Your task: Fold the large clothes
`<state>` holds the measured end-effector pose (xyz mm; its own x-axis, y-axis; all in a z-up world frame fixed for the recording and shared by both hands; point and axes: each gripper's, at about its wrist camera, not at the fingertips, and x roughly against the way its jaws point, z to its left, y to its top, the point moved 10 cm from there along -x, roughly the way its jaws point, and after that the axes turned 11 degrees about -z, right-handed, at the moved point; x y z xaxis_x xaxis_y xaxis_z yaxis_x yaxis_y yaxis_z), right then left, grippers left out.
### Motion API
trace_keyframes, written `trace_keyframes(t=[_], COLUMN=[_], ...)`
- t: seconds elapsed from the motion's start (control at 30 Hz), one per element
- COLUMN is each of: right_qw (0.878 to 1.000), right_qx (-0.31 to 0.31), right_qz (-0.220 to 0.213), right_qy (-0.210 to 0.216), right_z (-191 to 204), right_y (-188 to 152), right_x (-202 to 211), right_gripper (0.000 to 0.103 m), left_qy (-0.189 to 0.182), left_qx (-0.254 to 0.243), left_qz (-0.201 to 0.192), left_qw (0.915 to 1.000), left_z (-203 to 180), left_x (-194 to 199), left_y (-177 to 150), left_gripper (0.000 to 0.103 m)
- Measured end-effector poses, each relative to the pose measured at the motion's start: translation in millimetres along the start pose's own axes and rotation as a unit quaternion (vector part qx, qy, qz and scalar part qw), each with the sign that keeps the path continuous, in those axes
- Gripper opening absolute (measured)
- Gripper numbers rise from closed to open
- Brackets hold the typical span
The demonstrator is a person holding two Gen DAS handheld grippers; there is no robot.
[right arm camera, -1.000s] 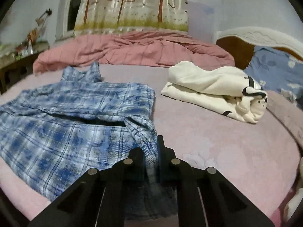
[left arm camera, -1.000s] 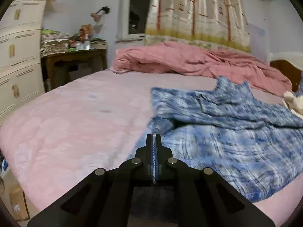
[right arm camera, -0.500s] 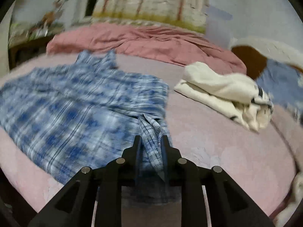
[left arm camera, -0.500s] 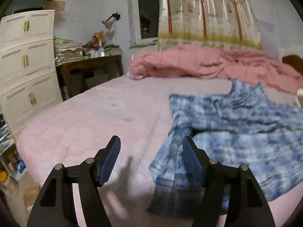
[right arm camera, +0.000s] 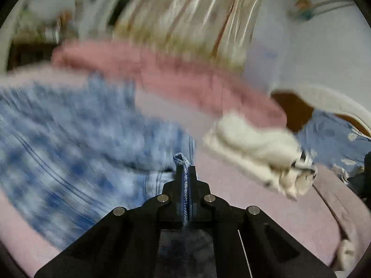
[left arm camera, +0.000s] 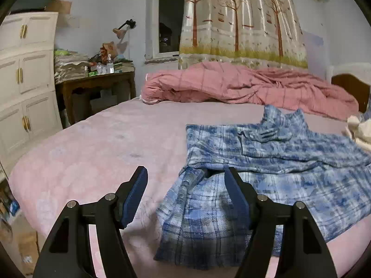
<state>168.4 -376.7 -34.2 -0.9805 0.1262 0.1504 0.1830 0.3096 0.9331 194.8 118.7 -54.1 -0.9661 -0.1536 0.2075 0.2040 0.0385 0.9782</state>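
Pink sheeting covers the bed (left arm camera: 97, 143), and on it lies the blue plaid shirt (left arm camera: 289, 162), spread over the near right part of the mattress with its collar toward the far side. One sleeve or corner of the shirt trails toward the near edge, lying between the fingers of the left gripper (left arm camera: 185, 194), whose jaws stand wide apart above it without pressing the cloth. The right gripper (right arm camera: 185, 173) has its jaws closed tight on a fold of the same shirt, a strip of blue fabric pinched between them; that view is heavily blurred. Just beyond the shirt to the right sits a folded cream garment (right arm camera: 255, 153). A rumpled pink quilt (left arm camera: 243, 88) lies along the far side of the bed beneath a tree-print curtain (left arm camera: 238, 23). To the left stand a cluttered wooden table (left arm camera: 97, 81) and a white cabinet (left arm camera: 25, 81).
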Motion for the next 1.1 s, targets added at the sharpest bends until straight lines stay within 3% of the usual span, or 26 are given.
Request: trace_keyframes(t=[0.07, 0.13, 0.3, 0.4, 0.47, 0.57, 0.6, 0.63, 0.7, 0.73, 0.77, 0.8, 0.87, 0.97, 1.1], right_qw=[0.998, 0.994, 0.986, 0.981, 0.975, 0.977, 0.978, 0.979, 0.981, 0.983, 0.985, 0.986, 0.989, 0.991, 0.992], right_qx=[-0.040, -0.094, -0.160, -0.164, -0.175, -0.178, -0.179, -0.180, -0.176, -0.169, -0.160, -0.153, -0.140, -0.126, -0.117], right_qz=[-0.040, -0.050, 0.041, 0.100, 0.133, 0.119, 0.105, 0.095, 0.080, 0.074, 0.069, 0.065, 0.056, 0.047, 0.041], right_qy=[-0.010, -0.028, -0.014, 0.009, 0.016, 0.003, -0.007, -0.010, -0.014, -0.016, -0.016, -0.014, -0.009, 0.009, 0.024], right_z=[-15, -39, -62, -57, -54, -56, -59, -61, -61, -61, -59, -57, -51, -39, -24], right_y=[11, 12, -20, -46, -62, -61, -56, -53, -46, -42, -37, -34, -26, -17, -11], right_x=[21, 31, -11, -41, -53, -45, -38, -33, -21, -16, -11, -7, -1, 5, 7], right_gripper=[0.003, 0.003, 0.003, 0.003, 0.003, 0.014, 0.023, 0.032, 0.037, 0.037, 0.037, 0.037, 0.037, 0.037, 0.037], left_qy=[-0.001, 0.003, 0.007, -0.015, -0.049, -0.095, -0.108, -0.114, -0.094, -0.091, -0.091, -0.099, -0.122, -0.109, -0.143], left_qx=[0.006, 0.004, -0.015, -0.004, 0.007, -0.001, -0.005, -0.011, -0.027, -0.033, -0.038, -0.043, -0.044, -0.044, -0.031], left_qz=[0.000, -0.001, 0.005, 0.036, 0.063, 0.110, 0.119, 0.126, 0.128, 0.124, 0.120, 0.113, 0.098, 0.079, 0.006], left_qw=[1.0000, 1.0000, 0.9999, 0.9992, 0.9968, 0.9894, 0.9869, 0.9854, 0.9869, 0.9875, 0.9879, 0.9877, 0.9867, 0.9899, 0.9892], left_z=[3, 7, 10, 9, 4, -10, -15, -20, -22, -23, -24, -25, -29, -20, -17], left_x=[2, 4, -3, -18, -30, -43, -46, -47, -50, -51, -50, -48, -42, -33, 1], left_y=[1, 2, 6, -1, -8, -22, -26, -30, -35, -35, -35, -34, -31, -28, -11], left_gripper=[0.068, 0.068, 0.069, 0.075, 0.075, 0.074, 0.074, 0.069, 0.053, 0.036, 0.012, 0.002, 0.003, 0.002, 0.002])
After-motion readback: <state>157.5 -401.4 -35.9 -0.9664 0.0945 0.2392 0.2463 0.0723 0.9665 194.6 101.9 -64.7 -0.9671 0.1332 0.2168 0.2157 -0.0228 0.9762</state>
